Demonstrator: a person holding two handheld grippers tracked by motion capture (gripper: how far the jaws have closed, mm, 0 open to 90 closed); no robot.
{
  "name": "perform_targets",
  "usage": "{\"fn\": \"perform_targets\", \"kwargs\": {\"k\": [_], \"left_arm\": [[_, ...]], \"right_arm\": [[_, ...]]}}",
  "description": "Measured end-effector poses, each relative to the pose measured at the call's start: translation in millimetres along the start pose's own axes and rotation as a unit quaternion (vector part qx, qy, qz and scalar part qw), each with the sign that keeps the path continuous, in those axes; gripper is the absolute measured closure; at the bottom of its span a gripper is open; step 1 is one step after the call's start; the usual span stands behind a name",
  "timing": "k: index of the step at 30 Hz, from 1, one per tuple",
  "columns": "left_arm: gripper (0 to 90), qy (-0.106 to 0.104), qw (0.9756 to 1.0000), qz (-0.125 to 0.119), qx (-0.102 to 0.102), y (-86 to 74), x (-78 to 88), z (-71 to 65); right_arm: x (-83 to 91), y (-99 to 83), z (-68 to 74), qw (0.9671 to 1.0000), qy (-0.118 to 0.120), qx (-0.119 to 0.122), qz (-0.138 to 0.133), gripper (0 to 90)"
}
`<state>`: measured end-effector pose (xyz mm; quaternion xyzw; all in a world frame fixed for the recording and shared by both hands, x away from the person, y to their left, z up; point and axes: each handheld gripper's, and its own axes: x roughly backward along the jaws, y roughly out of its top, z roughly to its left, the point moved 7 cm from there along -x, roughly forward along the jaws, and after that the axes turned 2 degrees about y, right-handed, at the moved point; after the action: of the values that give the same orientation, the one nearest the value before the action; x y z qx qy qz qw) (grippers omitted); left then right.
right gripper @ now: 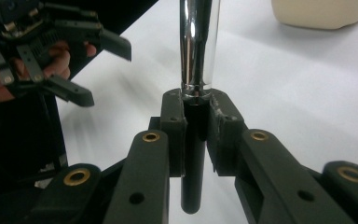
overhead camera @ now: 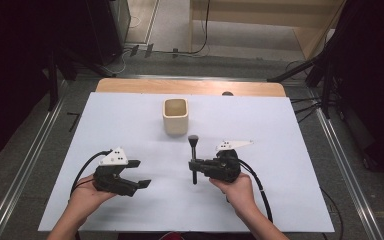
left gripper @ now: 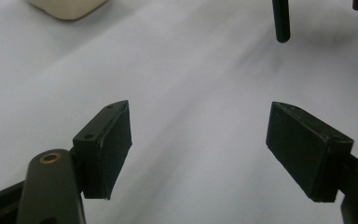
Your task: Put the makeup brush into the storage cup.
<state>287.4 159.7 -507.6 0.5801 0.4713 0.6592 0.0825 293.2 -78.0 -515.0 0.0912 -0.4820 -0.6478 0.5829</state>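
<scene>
Right gripper view: right tongs (right gripper: 196, 135) clamp brush (right gripper: 198, 46), chrome ferrule visible | left tongs (left gripper: 199, 149) apart

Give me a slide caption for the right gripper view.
Right gripper shut on a brush where chrome meets black handle, cup beyond, open left gripper off to the side.
</scene>
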Motion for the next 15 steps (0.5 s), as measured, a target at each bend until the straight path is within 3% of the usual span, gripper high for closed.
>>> {"fn": "perform_targets", "kwargs": {"k": [7,15], "left_arm": [[23.4,0.004,0.9999,0.003,0.012,-3.8,1.2,2.0],[23.3,0.007,0.9999,-0.001,0.012,-5.8,3.6,3.3]], "right_arm": [[-1.8,8.0,-3.2,1.0,-0.007,-0.003,-0.004,79.9],[-7.4,16.1,-5.5,0.9999,-0.014,0.003,0.001,79.9]]}}
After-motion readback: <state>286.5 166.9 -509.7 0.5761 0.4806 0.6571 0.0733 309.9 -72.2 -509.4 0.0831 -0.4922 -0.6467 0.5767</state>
